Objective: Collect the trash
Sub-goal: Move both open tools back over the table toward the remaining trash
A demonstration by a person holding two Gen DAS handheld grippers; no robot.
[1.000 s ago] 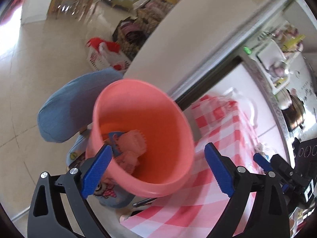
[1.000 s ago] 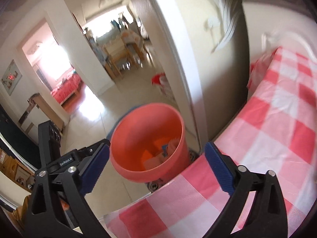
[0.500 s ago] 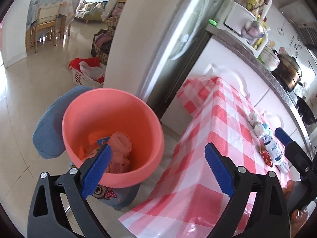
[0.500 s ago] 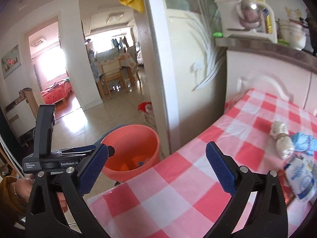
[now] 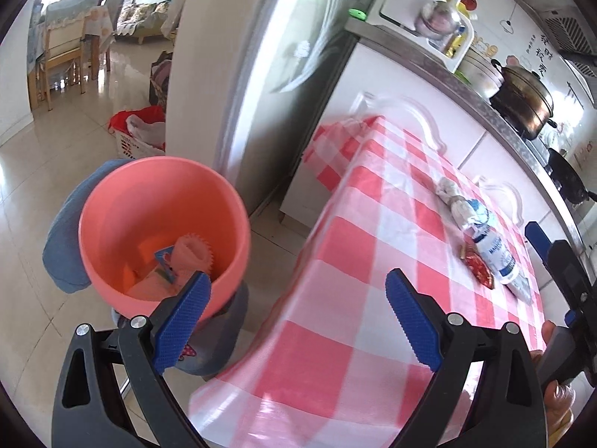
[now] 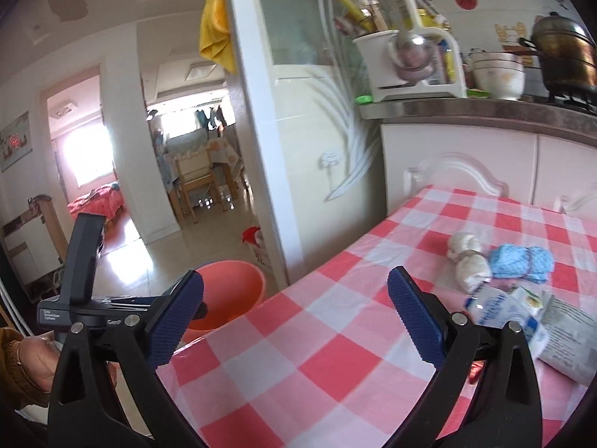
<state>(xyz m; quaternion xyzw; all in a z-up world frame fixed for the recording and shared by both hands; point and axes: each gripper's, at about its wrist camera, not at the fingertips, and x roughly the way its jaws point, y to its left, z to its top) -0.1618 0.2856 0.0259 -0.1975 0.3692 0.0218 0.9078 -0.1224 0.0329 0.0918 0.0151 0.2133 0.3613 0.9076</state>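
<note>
An orange-pink bin (image 5: 164, 231) stands on the floor left of the table, with wrappers and paper inside; it also shows in the right wrist view (image 6: 227, 298). On the red-and-white checked table (image 5: 373, 261) lie a crumpled white wad (image 5: 453, 201), a white-and-blue packet (image 5: 496, 257) and a red wrapper (image 5: 477, 267). In the right wrist view the wad (image 6: 468, 257), a blue crumpled piece (image 6: 520, 263) and the packet (image 6: 500, 306) lie at right. My left gripper (image 5: 294, 306) is open and empty over the table's edge. My right gripper (image 6: 294, 310) is open and empty above the table.
A blue cushioned stool (image 5: 63, 231) stands behind the bin. A fridge (image 5: 261, 74) and white cabinets (image 5: 410, 86) with a counter holding pots (image 5: 522, 100) border the table. A red-and-white basket (image 5: 138, 134) sits on the tiled floor.
Both grippers have drawn back from the bin and swung right towards the table, so the table and its trash fill more of both views. Both remain open.
</note>
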